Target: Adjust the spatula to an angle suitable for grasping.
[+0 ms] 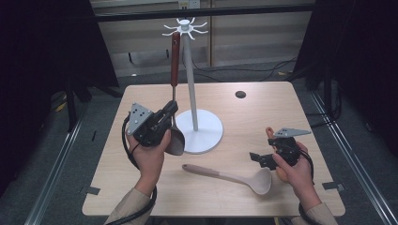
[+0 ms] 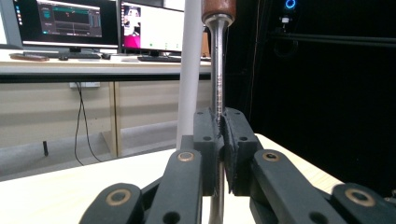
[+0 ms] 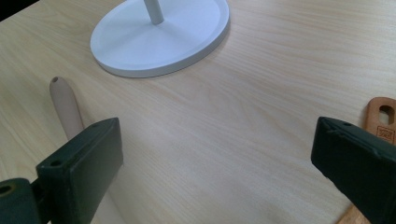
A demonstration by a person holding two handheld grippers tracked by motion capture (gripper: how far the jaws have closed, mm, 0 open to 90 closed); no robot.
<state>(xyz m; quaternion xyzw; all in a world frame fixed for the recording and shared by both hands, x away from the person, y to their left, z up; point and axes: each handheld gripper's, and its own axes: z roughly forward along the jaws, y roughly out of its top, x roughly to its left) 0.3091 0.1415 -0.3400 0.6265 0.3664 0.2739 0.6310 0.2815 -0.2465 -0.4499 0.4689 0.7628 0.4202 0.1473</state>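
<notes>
My left gripper (image 1: 170,112) pinches the metal shank of the wooden-handled spatula (image 1: 174,56), upright beside the white stand (image 1: 191,89); I should keep it plumb and lift its handle's end onto a hook (image 1: 170,33); my right gripper (image 1: 256,157) idles wide open, empty.

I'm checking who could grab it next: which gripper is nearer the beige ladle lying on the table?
Right. The right gripper hovers open just above the beige ladle, near its bowl. The left gripper is farther off by the stand, shut on the spatula.
</notes>
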